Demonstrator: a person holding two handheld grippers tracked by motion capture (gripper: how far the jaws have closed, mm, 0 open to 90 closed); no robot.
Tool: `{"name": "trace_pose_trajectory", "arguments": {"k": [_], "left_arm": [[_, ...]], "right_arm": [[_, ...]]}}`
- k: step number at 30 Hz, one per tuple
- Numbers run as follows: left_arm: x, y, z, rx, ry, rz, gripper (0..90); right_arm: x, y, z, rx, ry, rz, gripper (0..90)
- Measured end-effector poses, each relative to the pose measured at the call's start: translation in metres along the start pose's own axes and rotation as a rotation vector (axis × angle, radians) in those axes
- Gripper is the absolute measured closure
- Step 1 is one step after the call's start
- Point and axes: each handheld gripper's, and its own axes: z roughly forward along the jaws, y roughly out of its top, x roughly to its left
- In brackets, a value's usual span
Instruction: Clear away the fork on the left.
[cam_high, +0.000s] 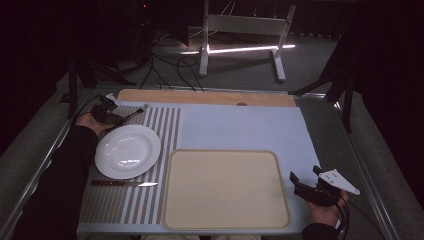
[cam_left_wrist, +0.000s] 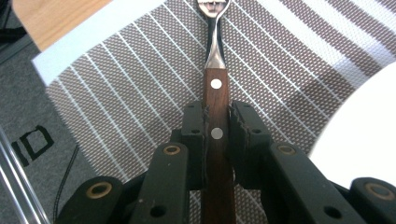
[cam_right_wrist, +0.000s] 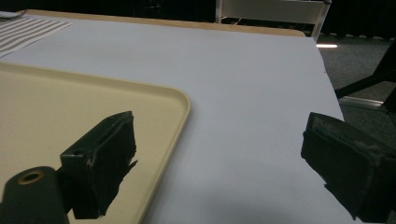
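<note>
Our left gripper (cam_left_wrist: 216, 135) has its jaws clamped on the wooden handle of the fork (cam_left_wrist: 215, 88), whose tines point straight ahead of them over the striped placemat (cam_left_wrist: 140, 93). The white plate (cam_high: 127, 151) lies just beside those jaws, and our left forearm reaches up the table's left edge. Our right gripper (cam_right_wrist: 219, 163) rests low with its jaws spread wide and nothing between them, one jaw over the corner of the beige tray (cam_right_wrist: 70, 102).

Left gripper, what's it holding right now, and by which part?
The left gripper is shut on the fork, gripping its wooden handle near the rivets; the tines point away over the striped placemat.
</note>
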Motion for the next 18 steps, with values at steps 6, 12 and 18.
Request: {"name": "trace_pose_trajectory", "arguments": {"k": [6, 12, 18], "left_arm": [[0.001, 0.0, -0.011, -0.032, 0.009, -0.02, 77.6], [-0.003, -0.001, -0.024, -0.068, 0.024, -0.034, 77.7], [-0.007, -0.004, -0.034, -0.104, 0.027, -0.051, 77.7]], "right_arm": [[0.0, 0.001, 0.0, -0.003, 0.005, 0.0, 9.9], [0.001, 0.002, 0.0, -0.006, 0.007, -0.006, 9.9], [0.003, 0.003, 0.002, -0.006, 0.012, -0.009, 9.9]]}}
